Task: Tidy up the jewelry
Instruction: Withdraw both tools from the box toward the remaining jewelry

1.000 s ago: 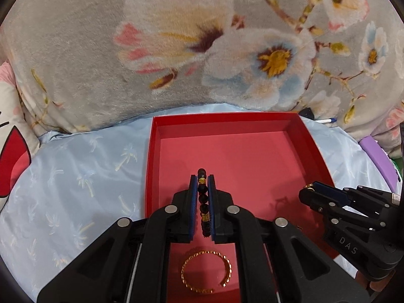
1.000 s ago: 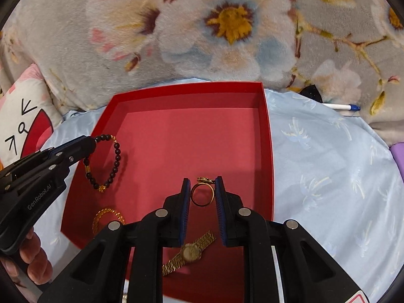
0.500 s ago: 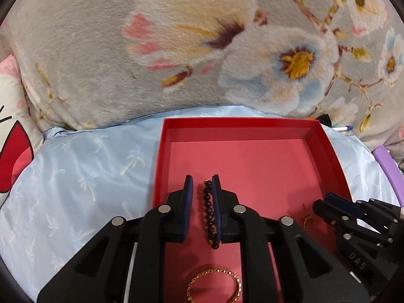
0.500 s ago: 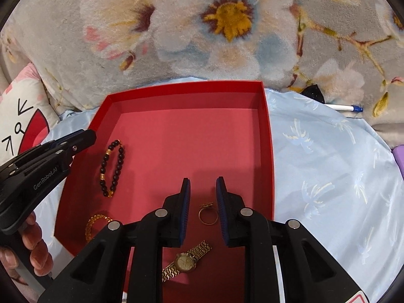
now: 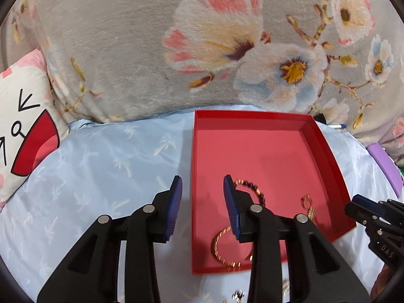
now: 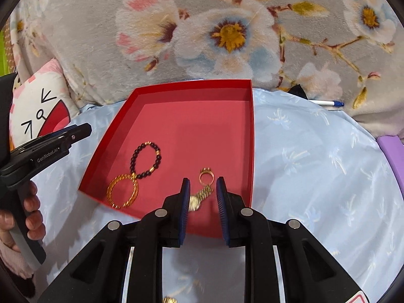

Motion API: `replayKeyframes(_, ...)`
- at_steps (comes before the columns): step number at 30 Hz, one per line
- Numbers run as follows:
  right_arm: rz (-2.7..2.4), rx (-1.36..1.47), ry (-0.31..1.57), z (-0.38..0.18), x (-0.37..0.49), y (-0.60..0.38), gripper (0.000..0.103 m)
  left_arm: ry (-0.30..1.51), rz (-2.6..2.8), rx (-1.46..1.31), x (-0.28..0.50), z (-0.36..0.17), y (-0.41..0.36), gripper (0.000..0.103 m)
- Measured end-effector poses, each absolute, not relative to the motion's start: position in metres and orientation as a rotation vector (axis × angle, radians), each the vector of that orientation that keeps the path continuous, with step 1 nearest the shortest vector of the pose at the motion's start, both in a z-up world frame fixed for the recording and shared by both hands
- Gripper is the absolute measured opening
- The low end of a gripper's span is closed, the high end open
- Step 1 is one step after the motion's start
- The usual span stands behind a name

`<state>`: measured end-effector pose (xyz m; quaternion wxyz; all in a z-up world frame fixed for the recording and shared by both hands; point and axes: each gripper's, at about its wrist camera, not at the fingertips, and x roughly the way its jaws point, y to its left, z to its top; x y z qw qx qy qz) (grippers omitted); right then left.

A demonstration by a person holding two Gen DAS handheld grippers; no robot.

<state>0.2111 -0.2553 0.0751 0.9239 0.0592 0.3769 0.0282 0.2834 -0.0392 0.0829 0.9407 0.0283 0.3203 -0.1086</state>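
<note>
On a pale blue sheet sits a red tray, its far wall close under the floral blanket and its near-left corner pointing toward the left gripper. That gripper's jaws have just been opening and now stand apart with nothing between them; they straddle the tray's left wall, one pad over the sheet, the other above the tray floor. Inside, the bead bracelet lies flat near the left wall, touching the gold bangle at the near-left corner. Right of them, a ring rests just beyond the watch. The right gripper hovers over the tray's near edge, jaws narrowly parted around empty air, the watch seen below the gap. The tray's far half is bare, and wide sheet lies free to its right, up to a pen at the blanket's foot. A cartoon pillow crowds the left side
</note>
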Motion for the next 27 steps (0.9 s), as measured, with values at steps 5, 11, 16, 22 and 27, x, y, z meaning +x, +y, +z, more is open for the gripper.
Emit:
replayKeyframes(5,0.068,0.114,0.788,0.069,0.179,-0.251,0.022,0.66,-0.23,0.059,0.258,0.08,-0.03,0.033)
replayKeyframes(11,0.071,0.089,0.809,0.056,0.143,-0.242,0.022,0.681,-0.239,0.061,0.227,0.068,-0.021,0.033)
replayKeyframes(16,0.079,0.1,0.838,0.043,0.121,-0.238,0.022,0.719,-0.261,0.068,0.205,0.051,-0.021,0.033)
replayKeyframes(22,0.081,0.125,0.863,0.033,0.097,-0.239,0.022,0.763,-0.369,0.116,0.178,0.028,-0.044,0.047)
replayKeyframes(27,0.07,0.152,0.877,0.026,0.08,-0.244,0.023,0.773,-0.44,0.206,0.17,0.014,-0.074,0.049)
